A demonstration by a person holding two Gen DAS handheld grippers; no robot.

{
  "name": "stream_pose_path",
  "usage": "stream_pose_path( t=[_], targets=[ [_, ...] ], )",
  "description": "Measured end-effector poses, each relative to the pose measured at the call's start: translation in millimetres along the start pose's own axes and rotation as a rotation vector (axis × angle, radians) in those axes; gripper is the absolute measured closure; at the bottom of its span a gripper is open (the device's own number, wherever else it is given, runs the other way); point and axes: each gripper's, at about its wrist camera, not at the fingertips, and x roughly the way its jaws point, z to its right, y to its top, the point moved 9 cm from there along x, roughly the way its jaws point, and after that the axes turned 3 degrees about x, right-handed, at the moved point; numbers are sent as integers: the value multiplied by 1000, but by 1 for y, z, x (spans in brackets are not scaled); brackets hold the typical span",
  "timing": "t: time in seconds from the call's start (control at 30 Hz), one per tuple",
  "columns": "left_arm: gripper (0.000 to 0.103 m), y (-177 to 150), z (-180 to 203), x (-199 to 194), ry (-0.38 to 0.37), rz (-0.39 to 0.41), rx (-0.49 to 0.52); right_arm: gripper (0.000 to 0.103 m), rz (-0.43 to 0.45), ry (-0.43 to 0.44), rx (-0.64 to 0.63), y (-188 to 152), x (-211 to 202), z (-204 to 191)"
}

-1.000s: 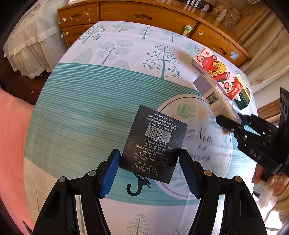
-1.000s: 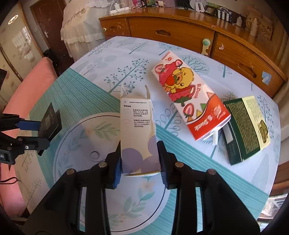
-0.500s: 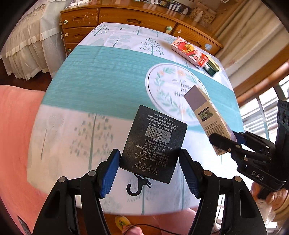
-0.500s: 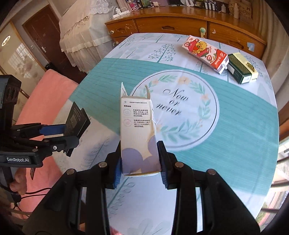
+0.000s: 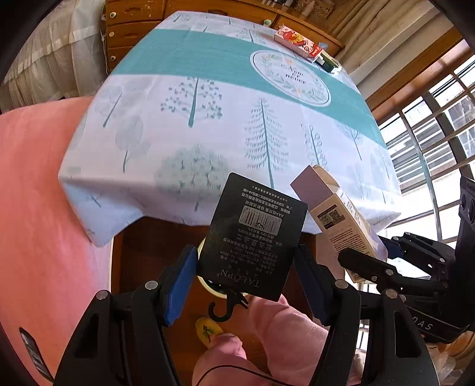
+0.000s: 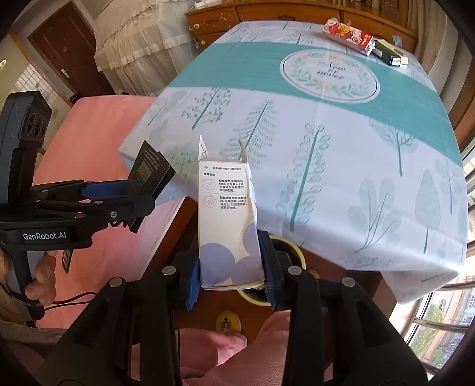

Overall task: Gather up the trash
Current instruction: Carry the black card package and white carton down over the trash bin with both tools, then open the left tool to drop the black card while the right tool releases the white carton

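Note:
My left gripper [image 5: 246,267] is shut on a black TALOPN card with a hook [image 5: 255,234], held off the near table edge; it also shows in the right wrist view [image 6: 150,175]. My right gripper [image 6: 228,267] is shut on a white and purple carton [image 6: 227,219], open at its top, also seen in the left wrist view [image 5: 335,213]. A yellow-rimmed bin [image 6: 289,255] sits on the floor below both grippers, mostly hidden behind the carton; part of its rim shows in the left wrist view [image 5: 204,282].
The table with a tree-print cloth [image 6: 326,124] lies ahead. At its far end lie a red cartoon box [image 6: 347,34] and a dark green box [image 6: 390,53]. A pink seat [image 5: 32,207] is at left, a wooden dresser [image 6: 267,14] behind, windows at right.
Both grippers have drawn back from over the table to beyond its near edge and lowered toward the floor, each still holding its item. The bin has come into view.

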Motion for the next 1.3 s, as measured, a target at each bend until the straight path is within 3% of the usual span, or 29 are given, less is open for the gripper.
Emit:
stream_pose_path(
  t=[0.2,0.4,0.57,0.77,0.87,1.1,1.23,1.3],
  targets=[
    [36,-58,-11,43,9,-85,-26,72,-119,-24,1,-68,27,-14],
    [36,-107,-27,116,23,-169,-53,72,-219,-58,81,-134,76,4],
    [36,-128,-35,185,53,-213,-31,72,-247,-70,162,-178,123,26],
    [36,-144,-35,269,34,-261,-28,72,-242,-97,239,-217,179,52],
    [36,-149,-34,303,22,-280,-24,72,-236,-112,269,-228,204,70],
    [34,-152,-35,364,-21,-334,-47,72,-218,-120,307,-217,245,110],
    [13,-151,-47,375,2,-320,-90,71,-222,-130,294,-211,259,117],
    [13,-152,-57,374,16,-303,-108,71,-230,-136,281,-208,265,117]
  ],
)
